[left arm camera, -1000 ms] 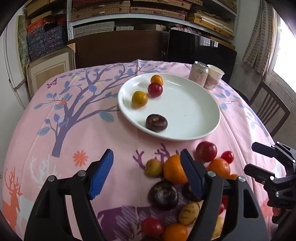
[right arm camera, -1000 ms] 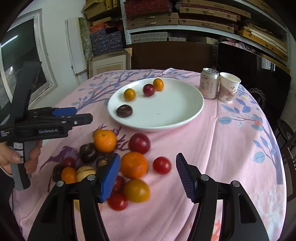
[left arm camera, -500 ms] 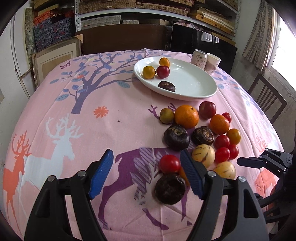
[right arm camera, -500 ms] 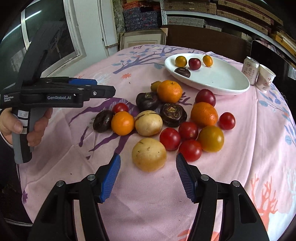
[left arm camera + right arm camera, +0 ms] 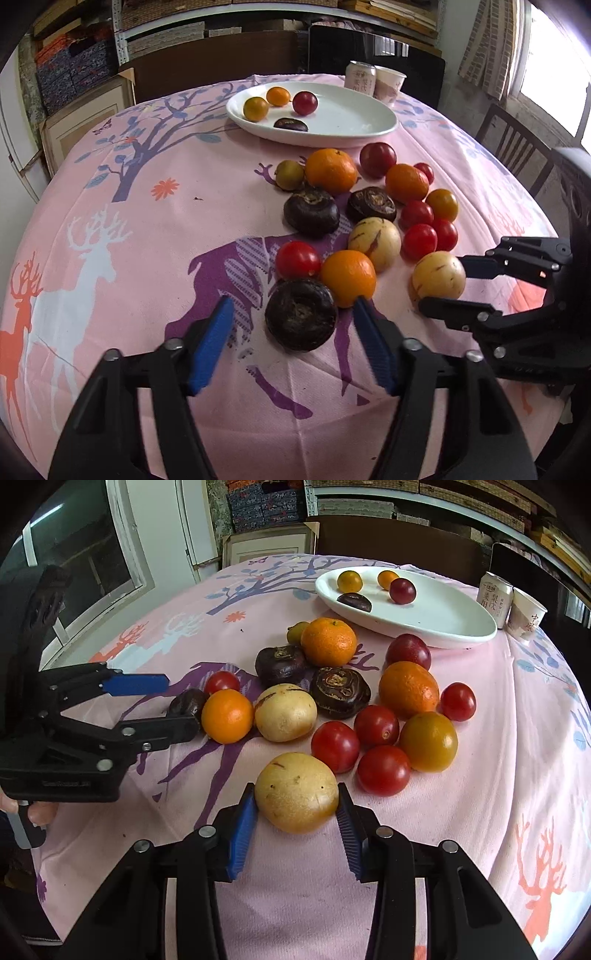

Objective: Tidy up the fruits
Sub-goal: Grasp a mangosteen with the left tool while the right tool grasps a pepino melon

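The right gripper (image 5: pixel 296 812) had its fingers (image 5: pixel 242 834) narrowed around the yellow fruit (image 5: pixel 296 792), one blue pad at each flank; whether they pressed it firmly or merely touched it could not be told, and the fruit still rested on the pink table (image 5: pixel 295 886). From the left wrist view the same yellow fruit (image 5: pixel 439 276) sat between that gripper's two fingers, just ahead of their tips and apart from the main cluster.

The left gripper (image 5: pixel 291 325) held its fingers wide, empty, with the dark purple fruit (image 5: pixel 301 319) lying between and slightly beyond the tips. An orange (image 5: pixel 348 277) touched that dark fruit on the side of the right-hand finger, and a red tomato (image 5: pixel 297 259) sat just beyond it.

The yellow fruit looked smooth-skinned, roundish and light, probably firm but bruisable, so a gentle squeeze across its widest middle seemed best; the smooth skin might slip under a grip set too low or too high. It was slightly wider than tall, its long axis running across the fingers, with small brown flecks on the face towards the camera.

Beyond the fingers, the white plate (image 5: pixel 461 635) already held four small fruits, a likely destination.
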{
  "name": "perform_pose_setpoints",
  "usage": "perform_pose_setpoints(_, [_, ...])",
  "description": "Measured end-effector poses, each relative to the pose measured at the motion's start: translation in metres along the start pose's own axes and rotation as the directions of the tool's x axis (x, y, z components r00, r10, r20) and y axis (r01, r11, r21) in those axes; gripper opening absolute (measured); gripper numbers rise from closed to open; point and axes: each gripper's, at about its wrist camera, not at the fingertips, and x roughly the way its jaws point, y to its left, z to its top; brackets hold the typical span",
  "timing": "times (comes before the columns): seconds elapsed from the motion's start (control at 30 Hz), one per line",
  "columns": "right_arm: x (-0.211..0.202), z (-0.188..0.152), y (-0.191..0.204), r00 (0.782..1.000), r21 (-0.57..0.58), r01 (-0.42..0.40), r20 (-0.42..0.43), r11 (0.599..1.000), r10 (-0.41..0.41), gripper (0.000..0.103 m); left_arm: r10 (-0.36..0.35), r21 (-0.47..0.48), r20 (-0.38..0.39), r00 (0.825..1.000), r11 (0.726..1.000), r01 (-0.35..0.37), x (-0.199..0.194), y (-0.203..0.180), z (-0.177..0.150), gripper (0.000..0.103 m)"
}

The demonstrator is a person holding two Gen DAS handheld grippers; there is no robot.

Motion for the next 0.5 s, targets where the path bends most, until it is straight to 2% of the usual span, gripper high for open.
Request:
perform_pose_setpoints(0.07, [-0.003, -0.003, -0.004, 1.000, 0.009, -0.004, 0.002, 1.000, 0.004, 0.043, -0.038, -0.001, -0.015, 0.999, 0.999, 0.038, 0.003, -0.001, 0.000, 0.048])
perform_pose_setpoints(0.1, [-0.006, -0.004, -0.006, 1.000, 0.012, -0.005, 0.003, 1.000, 0.005, 0.043, -0.033, 0.008, -0.016, 0.999, 0.999, 0.033, 0.004, -0.003, 0.000, 0.047])
perform_pose_setpoints(0.17, [-0.009, -0.007, -0.011, 1.000, 0.022, -0.005, 0.006, 1.000, 0.005, 0.043, -0.007, 0.033, -0.019, 1.000, 0.999, 0.008, 0.006, -0.006, -0.001, 0.040])
perform_pose_setpoints(0.3, [-0.022, -0.008, -0.020, 0.999, 0.039, -0.006, 0.032, 0.999, 0.005, 0.043, -0.027, 0.040, -0.025, 0.999, 0.999, 0.028, 0.000, -0.007, 0.000, 0.040])
perform_pose_setpoints(0.37, [-0.033, -0.005, -0.025, 0.998, 0.041, -0.002, 0.067, 0.999, -0.001, 0.043, -0.023, 0.061, 0.008, 1.000, 0.998, 0.022, -0.013, -0.011, 0.007, 0.040])
perform_pose_setpoints(0.5, [-0.061, 0.013, -0.044, 0.984, 0.078, 0.031, 0.174, 0.997, -0.044, 0.043, -0.017, 0.068, 0.123, 0.992, 0.998, 0.009, -0.044, -0.016, 0.040, 0.040])
